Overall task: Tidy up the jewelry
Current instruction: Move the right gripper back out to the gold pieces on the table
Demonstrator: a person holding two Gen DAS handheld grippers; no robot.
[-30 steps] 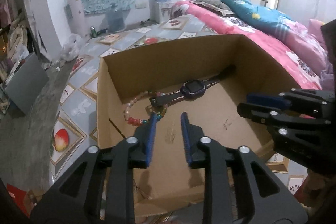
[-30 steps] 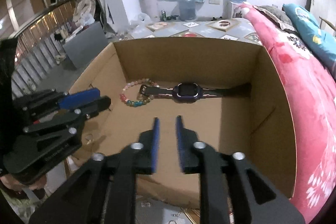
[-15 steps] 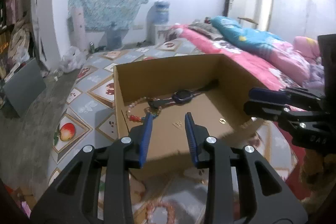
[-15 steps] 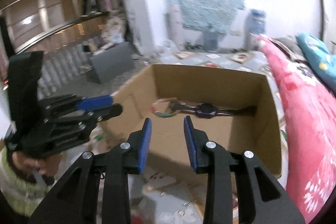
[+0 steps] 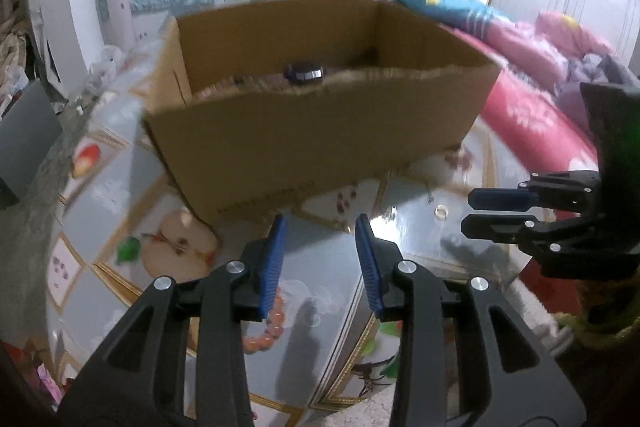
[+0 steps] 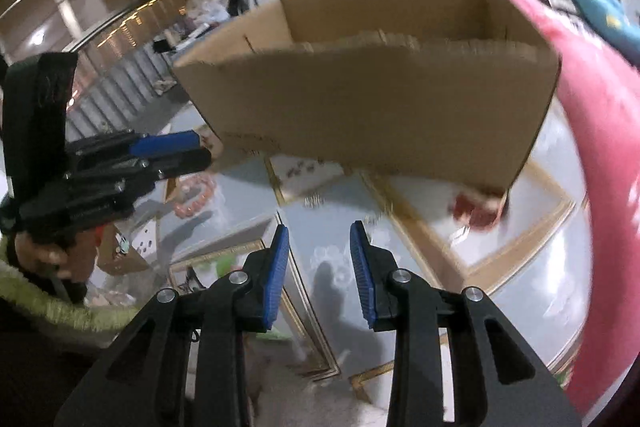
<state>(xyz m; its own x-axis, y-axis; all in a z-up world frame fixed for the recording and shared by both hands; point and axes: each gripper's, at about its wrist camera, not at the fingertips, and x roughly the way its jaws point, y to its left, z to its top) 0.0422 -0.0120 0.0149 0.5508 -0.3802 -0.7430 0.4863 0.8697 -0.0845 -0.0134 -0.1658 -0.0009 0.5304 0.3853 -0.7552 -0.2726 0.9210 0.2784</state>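
Both grippers' jaws empty, left gripper point(image 5: 320, 255) just widened: going for the pink bracelet point(image 5: 266, 323), bottom centre, for the box point(image 5: 312, 147).

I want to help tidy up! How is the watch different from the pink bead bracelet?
The watch sits inside the cardboard box; the pink bead bracelet lies outside it, on the patterned mat. The watch is dark with a chunky face; the bracelet is a loop of round pinkish-orange beads. Both are things that go round a wrist.
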